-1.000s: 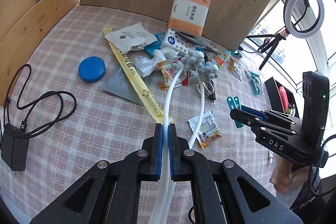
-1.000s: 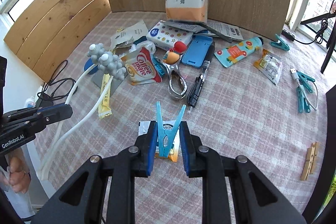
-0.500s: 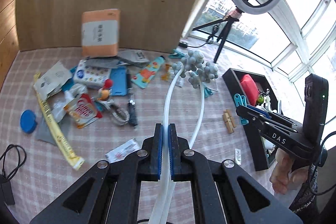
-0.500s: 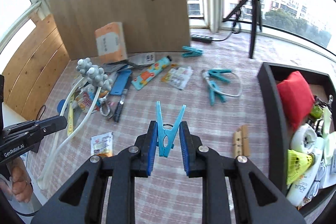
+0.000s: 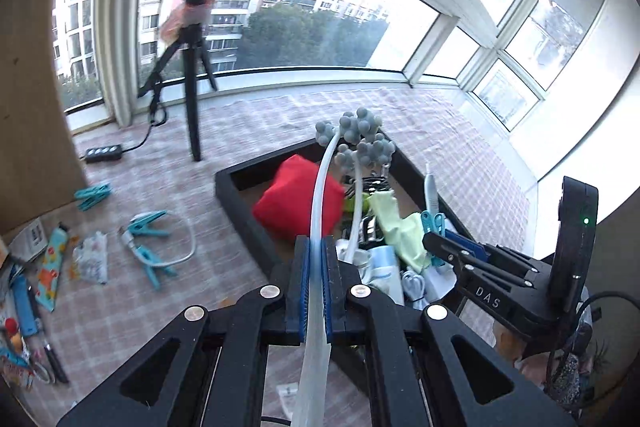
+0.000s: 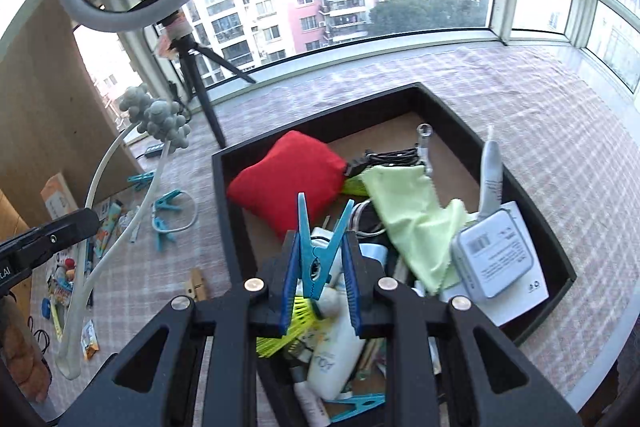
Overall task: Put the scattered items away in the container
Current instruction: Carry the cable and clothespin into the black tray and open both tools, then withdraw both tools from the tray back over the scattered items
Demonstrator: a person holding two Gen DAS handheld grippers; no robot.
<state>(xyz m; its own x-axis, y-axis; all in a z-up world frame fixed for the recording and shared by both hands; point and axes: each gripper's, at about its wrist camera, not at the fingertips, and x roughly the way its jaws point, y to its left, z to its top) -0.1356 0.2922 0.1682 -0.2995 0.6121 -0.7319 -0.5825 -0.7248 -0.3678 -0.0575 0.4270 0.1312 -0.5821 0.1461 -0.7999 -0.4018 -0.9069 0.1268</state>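
Observation:
My left gripper [image 5: 314,287] is shut on a white U-shaped massager [image 5: 318,211] with grey ball clusters [image 5: 360,139], held over the black tray [image 5: 240,211]. My right gripper [image 6: 318,263] is shut on a blue clothespin [image 6: 314,247], held above the same tray [image 6: 224,195]. The tray holds a red pouch [image 6: 284,183], a green cloth [image 6: 412,211], a white box [image 6: 496,255], bottles and cables. The right gripper also shows in the left wrist view [image 5: 436,239], over the tray with the clothespin. The massager shows at the left of the right wrist view [image 6: 100,187].
A ring light on a tripod [image 6: 192,67] stands behind the tray. Blue clothespins [image 5: 148,247], a white cable, a wooden peg [image 6: 198,283] and packets [image 5: 52,259] lie on the checked cloth left of the tray. A power strip [image 5: 102,153] lies near the window.
Both grippers have swung right from the scattered pile to above the tray, each carrying its item. The grips have not changed.

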